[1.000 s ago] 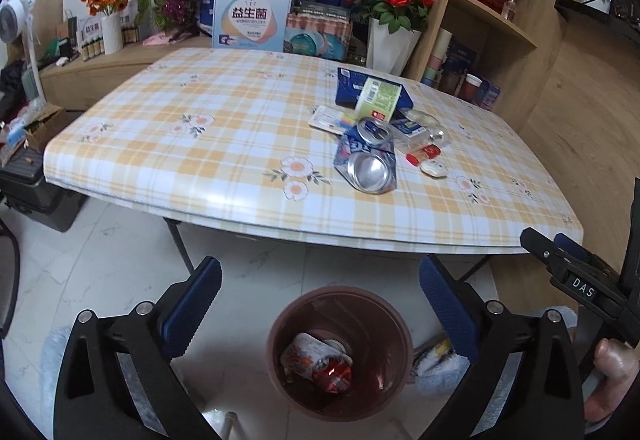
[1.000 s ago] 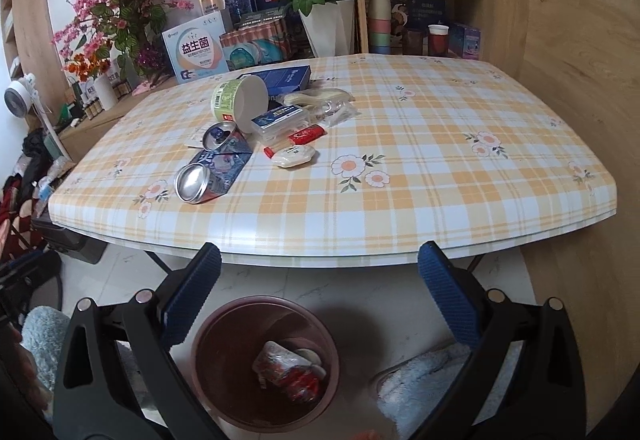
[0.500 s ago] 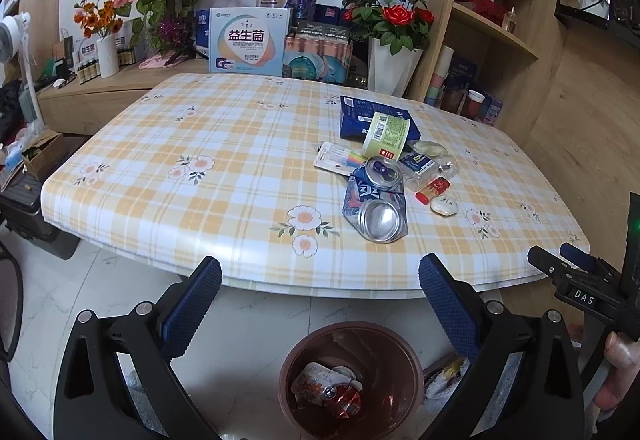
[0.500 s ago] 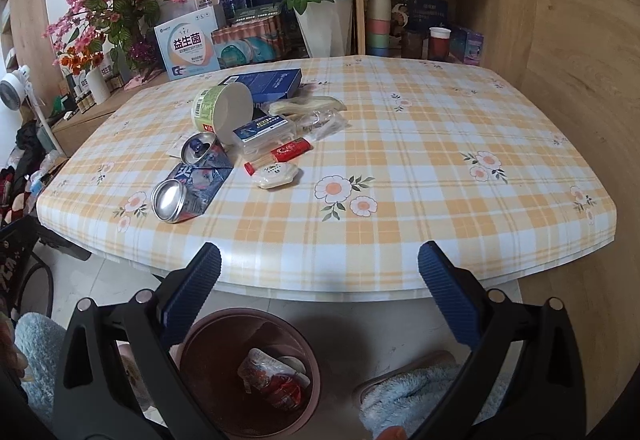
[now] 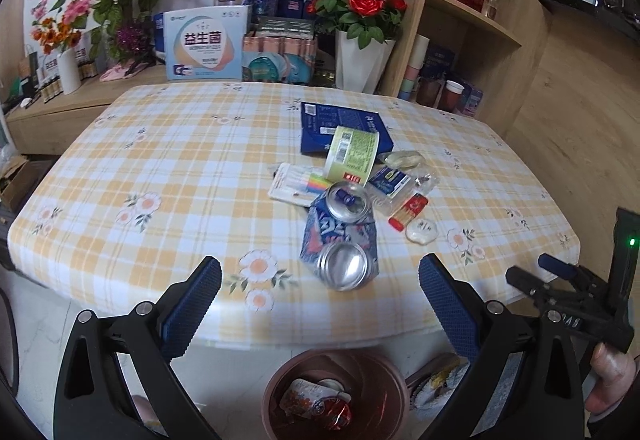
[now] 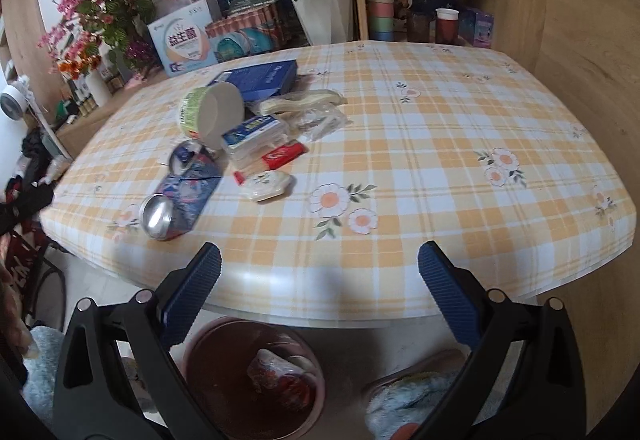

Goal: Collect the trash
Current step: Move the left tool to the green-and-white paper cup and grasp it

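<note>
Collecting the trash is at an early stage, judging by how the items lie. The brown waste bin (image 5: pixel 336 396) stands on the floor just below the near table edge and holds a few crumpled wrappers, one red; so part of the work appears done.

Remaining on the checked tablecloth (image 5: pixel 180 168) is a tight cluster of litter:
- a crushed blue can (image 5: pixel 340 240) lying on its side, nearest the edge;
- a green-labelled paper cup (image 5: pixel 352 152) tipped over;
- a blue flat box (image 5: pixel 340 124) behind the cup;
- a small blue-and-white plastic case (image 6: pixel 254 134);
- a red sachet (image 5: pixel 408 210) and a white oval packet (image 5: pixel 421 231);
- clear film and wrappers (image 6: pixel 316 112).

Left gripper (image 5: pixel 320 304): fingers spread wide, nothing between them, held above the bin and short of the can. Right gripper (image 6: pixel 320 296): fingers likewise spread and empty, near the table edge, well apart from the cluster.

Most of the litter remains to be moved. The can is probably the easiest next pick.
</note>
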`<action>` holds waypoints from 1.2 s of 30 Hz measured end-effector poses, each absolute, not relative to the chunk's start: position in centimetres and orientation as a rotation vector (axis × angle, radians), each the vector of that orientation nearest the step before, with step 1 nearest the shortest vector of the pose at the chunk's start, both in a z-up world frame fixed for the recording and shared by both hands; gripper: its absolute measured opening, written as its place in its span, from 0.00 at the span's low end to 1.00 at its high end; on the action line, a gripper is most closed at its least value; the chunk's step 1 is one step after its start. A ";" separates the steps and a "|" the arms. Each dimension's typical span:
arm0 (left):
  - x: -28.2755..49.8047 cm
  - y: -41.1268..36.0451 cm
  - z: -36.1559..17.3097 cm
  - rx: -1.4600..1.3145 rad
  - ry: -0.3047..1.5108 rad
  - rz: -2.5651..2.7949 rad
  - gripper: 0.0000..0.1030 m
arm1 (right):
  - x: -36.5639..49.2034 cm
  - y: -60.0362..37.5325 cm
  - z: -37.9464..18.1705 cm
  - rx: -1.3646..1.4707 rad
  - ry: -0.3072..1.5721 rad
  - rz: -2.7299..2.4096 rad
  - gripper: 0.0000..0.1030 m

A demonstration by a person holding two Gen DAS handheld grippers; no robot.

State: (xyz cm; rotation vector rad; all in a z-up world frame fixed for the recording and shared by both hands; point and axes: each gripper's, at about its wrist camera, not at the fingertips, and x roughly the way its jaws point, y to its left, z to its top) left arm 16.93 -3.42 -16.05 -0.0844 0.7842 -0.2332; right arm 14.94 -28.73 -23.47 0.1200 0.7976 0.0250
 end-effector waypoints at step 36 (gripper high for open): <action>36.1 -9.5 -22.9 -0.065 0.966 -0.485 0.54 | 25.4 -26.8 -27.4 0.102 0.910 0.188 0.94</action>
